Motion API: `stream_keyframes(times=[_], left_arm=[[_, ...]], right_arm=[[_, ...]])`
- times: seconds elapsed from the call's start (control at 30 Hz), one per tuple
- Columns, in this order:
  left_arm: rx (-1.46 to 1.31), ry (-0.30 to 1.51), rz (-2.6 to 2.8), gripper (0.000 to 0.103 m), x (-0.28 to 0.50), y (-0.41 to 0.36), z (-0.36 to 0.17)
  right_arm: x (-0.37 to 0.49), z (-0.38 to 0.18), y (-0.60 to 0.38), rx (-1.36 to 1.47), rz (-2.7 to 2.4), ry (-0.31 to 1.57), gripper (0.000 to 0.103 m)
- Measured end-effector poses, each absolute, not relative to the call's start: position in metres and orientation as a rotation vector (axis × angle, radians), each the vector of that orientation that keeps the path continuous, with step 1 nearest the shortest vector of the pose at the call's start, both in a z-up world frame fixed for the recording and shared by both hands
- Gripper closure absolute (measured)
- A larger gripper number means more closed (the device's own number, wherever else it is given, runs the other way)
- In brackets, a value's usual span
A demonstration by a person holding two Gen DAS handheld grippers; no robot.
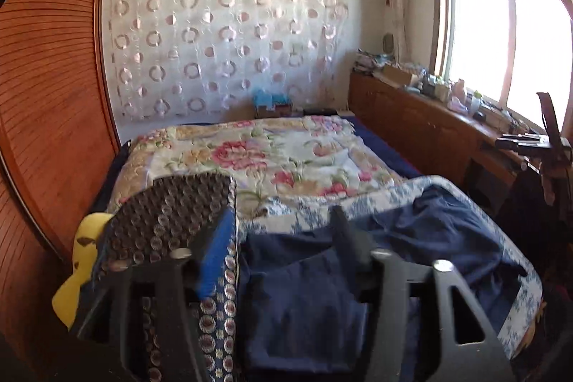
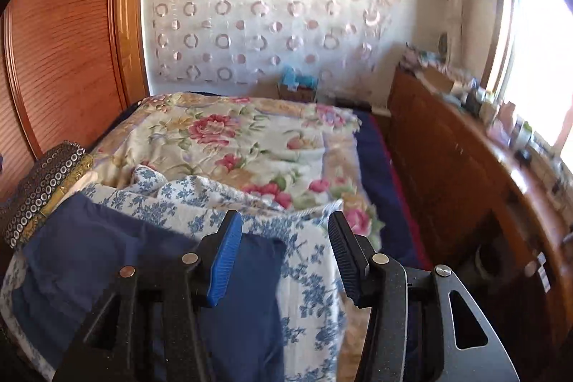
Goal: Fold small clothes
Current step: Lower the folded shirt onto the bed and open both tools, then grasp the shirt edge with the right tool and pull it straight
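Left wrist view: left gripper (image 1: 283, 238) hangs above the near end of the bed (image 1: 379, 145), jaws wide apart, nothing between them. The navy garment (image 1: 412, 238) lies rumpled just below, spread on a blue-and-white floral cloth (image 1: 376, 199). A dark patterned fabric with ring print (image 1: 172, 213) sits against the left finger's outer side; whether it touches the pad is unclear. A yellow item (image 1: 82, 253) pokes out at far left, unidentified.

Risk: closing here could catch the patterned fabric or the floral cloth together with the garment, dragging the underlayer into the fold.

Right wrist view: right gripper (image 2: 283, 256) is also fully spread and empty, over the right edge of the navy garment (image 2: 107, 256). The floral cloth (image 2: 315, 274) drapes toward the bed's side; pulling may slide it off.

Hidden: the garment's type, hems and near edge are cut off by the gripper bodies; motion blur softens the right side.
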State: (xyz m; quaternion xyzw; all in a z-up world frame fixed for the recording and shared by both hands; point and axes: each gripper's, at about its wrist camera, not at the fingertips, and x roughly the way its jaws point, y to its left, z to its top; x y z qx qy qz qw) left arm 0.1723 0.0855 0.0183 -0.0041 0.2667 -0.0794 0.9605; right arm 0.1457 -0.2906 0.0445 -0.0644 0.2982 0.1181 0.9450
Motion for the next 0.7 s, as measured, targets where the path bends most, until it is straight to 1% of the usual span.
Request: stream_keyframes(times=[0.03, 0.07, 0.2, 0.27, 0.43, 0.57, 0.7], left_arm=[[-0.008, 0.543, -0.171, 0.025, 0.167, 0.083, 0.016], [-0.009, 0.552, -0.182, 0.024, 0.161, 0.082, 0.014], [-0.007, 0.59, -0.201, 0.024, 0.137, 0.07, 0.001], [0.009, 0.597, -0.207, 0.024, 0.127, 0.065, -0.003], [0.019, 0.64, -0.222, 0.024, 0.098, 0.059, -0.028], [0.038, 0.661, -0.205, 0.024, 0.081, 0.056, -0.045], [0.019, 0.715, -0.207, 0.024, 0.072, 0.059, -0.065]], right_arm=[[0.143, 0.041, -0.292, -0.134, 0.249, 0.619, 0.051], [0.139, 0.035, -0.295, -0.143, 0.255, 0.629, 0.051], [0.12, 0.02, -0.307, -0.158, 0.311, 0.668, 0.051], [0.131, 0.025, -0.327, -0.15, 0.332, 0.689, 0.051], [0.095, 0.008, -0.359, -0.11, 0.381, 0.744, 0.051], [0.087, -0.013, -0.367, -0.11, 0.401, 0.791, 0.051], [0.069, -0.014, -0.371, -0.071, 0.43, 0.813, 0.051]])
